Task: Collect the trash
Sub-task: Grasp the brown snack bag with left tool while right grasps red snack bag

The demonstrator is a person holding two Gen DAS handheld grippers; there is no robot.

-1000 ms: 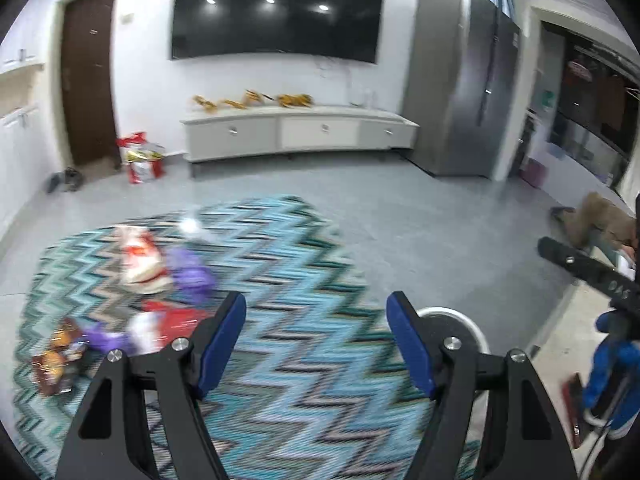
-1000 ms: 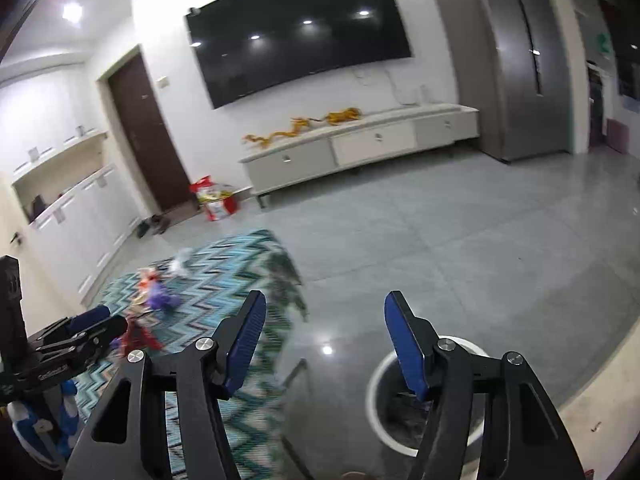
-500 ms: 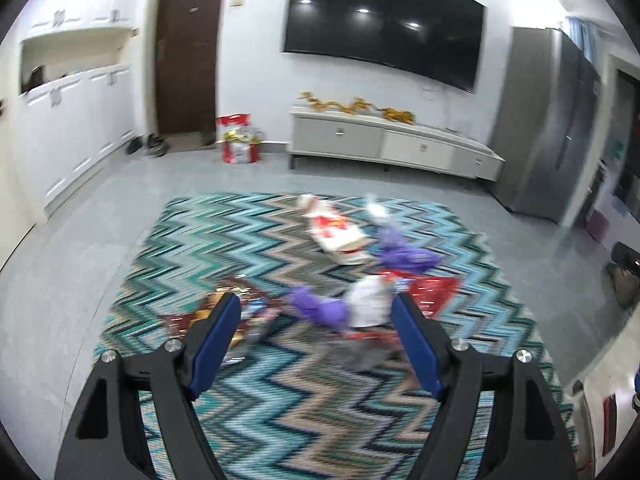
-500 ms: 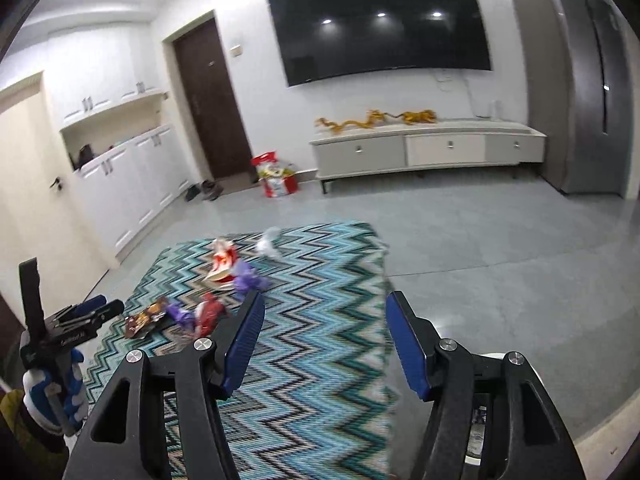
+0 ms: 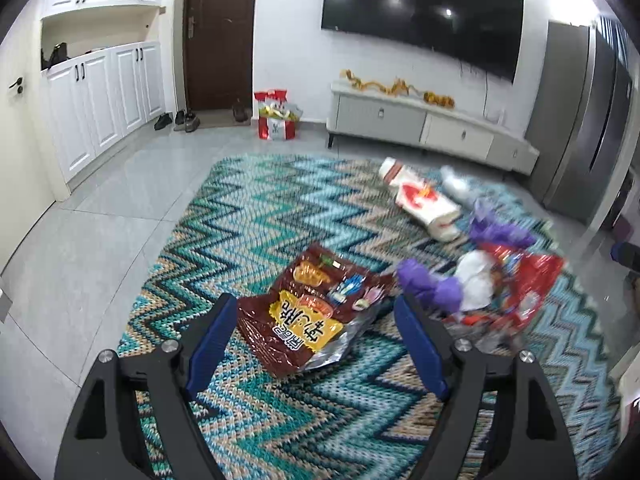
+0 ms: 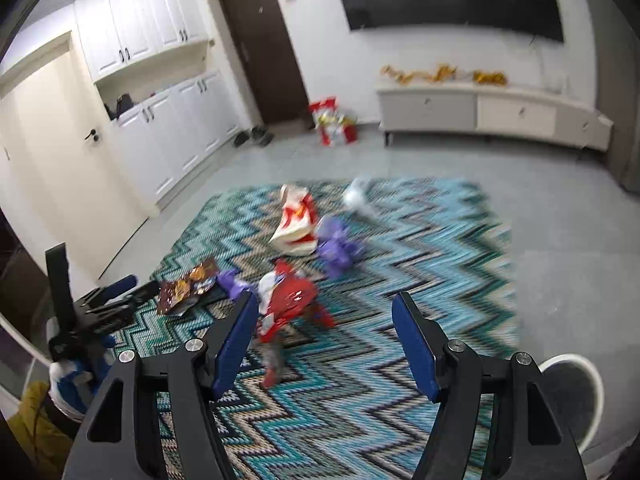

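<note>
The rug (image 5: 256, 216) fills the lower part of both views, zigzag-patterned, on a grey tile floor. A second ago both cameras faced the far wall and bare floor, with the litter off to the left; both have since swung left and dropped, and the trash now sits directly ahead. All of it lies on the rug in one loose cluster: a white bag (image 5: 424, 200) farthest back, a red wrapper (image 5: 524, 280) to the right and blurred, a brown packet (image 5: 308, 312) nearest, and purple scraps (image 5: 432, 288) between the packet and the red wrapper. The bin (image 6: 576, 388), white-rimmed, shows only at the lower right edge of the right view, on the tile beside the rug. The left gripper (image 5: 316, 344) has its fingers spread wide and empty, and the brown packet lies between them in view; contact cannot be confirmed. The right gripper (image 6: 324, 340) is likewise wide and empty, with the red wrapper (image 6: 288, 300) just ahead of its left finger. Judgement: collection has not begun, and the approach phase is nearly complete. The packet is thin, crinkled film lying flat, so a pinch at a raised edge looks more reliable.
</note>
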